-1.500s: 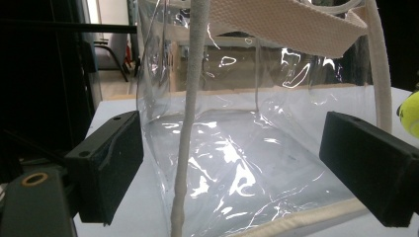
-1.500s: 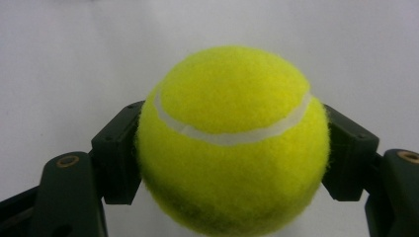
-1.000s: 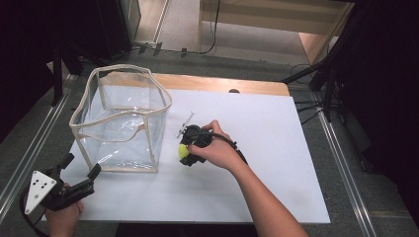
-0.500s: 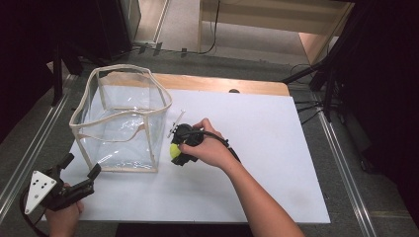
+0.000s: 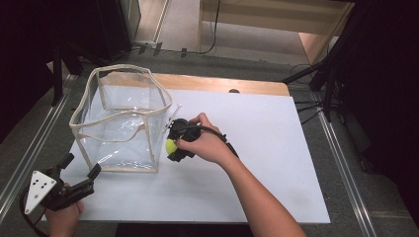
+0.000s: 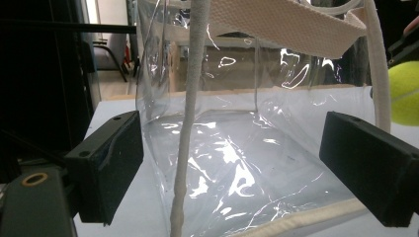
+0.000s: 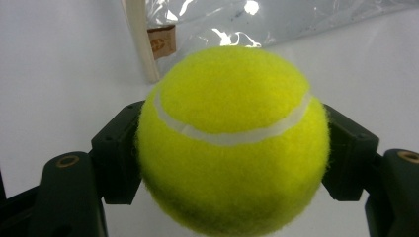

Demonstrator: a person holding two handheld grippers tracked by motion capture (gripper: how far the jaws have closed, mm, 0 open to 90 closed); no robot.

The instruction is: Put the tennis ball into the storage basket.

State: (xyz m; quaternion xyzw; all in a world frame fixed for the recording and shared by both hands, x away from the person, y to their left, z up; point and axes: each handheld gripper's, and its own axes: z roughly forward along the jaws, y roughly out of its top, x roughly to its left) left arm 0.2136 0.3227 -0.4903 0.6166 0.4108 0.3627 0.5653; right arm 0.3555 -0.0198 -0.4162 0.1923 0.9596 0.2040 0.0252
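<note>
A yellow tennis ball (image 7: 230,143) is clamped between the jaws of my right gripper (image 5: 174,146), which is shut on it just above the white board, right beside the near right corner of the clear bag (image 5: 121,123). The ball (image 5: 170,145) peeks out under the person's hand in the high view and shows at the right edge of the left gripper view as the ball (image 6: 406,91). The bag is a clear plastic box with cream trim, standing upright and open at the top. My left gripper (image 5: 79,173) stands open at the board's near left corner, aimed at the bag (image 6: 232,148) with nothing between its jaws.
The white board (image 5: 267,148) lies on a wooden table (image 5: 222,84). A small brown label (image 7: 162,42) hangs on the bag's trim. Metal rails run along both sides, and dark stands and cables stand at the back right.
My right gripper has carried the ball to the left, closer to the bag's corner. The left gripper has stayed where it was.
</note>
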